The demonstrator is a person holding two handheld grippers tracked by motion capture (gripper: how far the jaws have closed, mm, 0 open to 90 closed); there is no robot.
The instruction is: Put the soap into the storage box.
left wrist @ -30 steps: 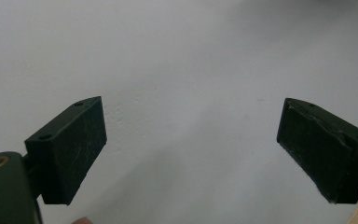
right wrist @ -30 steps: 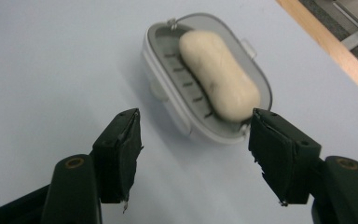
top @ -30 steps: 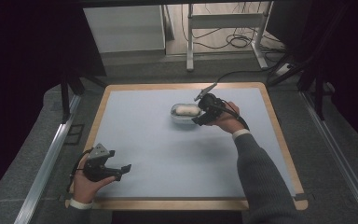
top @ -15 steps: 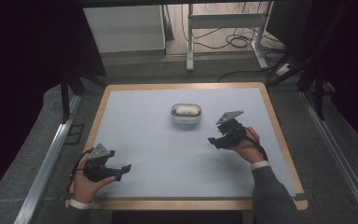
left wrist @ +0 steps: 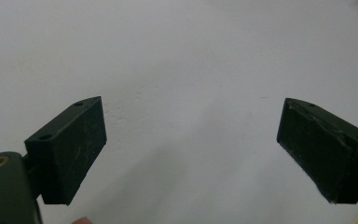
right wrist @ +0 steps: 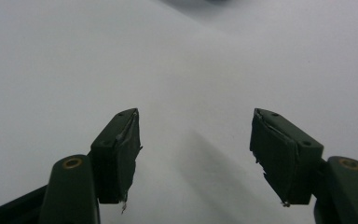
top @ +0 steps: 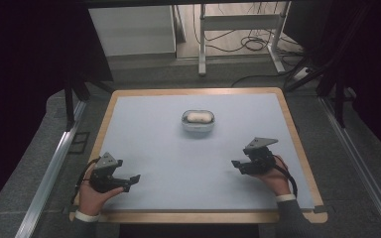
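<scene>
A small clear container (top: 198, 121) with a pale rounded thing inside sits at the middle rear of the pale blue table mat (top: 178, 158). My left gripper (top: 131, 182) rests near the front left of the mat, held by a hand, jaws wide apart with nothing between them; the left gripper view shows my left gripper (left wrist: 191, 149) over bare mat. My right gripper (top: 237, 165) is at the front right, well away from the container, also open and empty; in the right gripper view my right gripper (right wrist: 196, 149) hangs over bare mat.
The mat lies on a wooden-edged table (top: 203, 216). Metal rails (top: 49, 173) run along both sides. Behind the table stand a white cabinet (top: 131, 29), a metal frame (top: 238, 22) and floor cables (top: 258, 44).
My right gripper has drawn back from the container to the front right of the mat, leaving the container in place. The left gripper has stayed put.
</scene>
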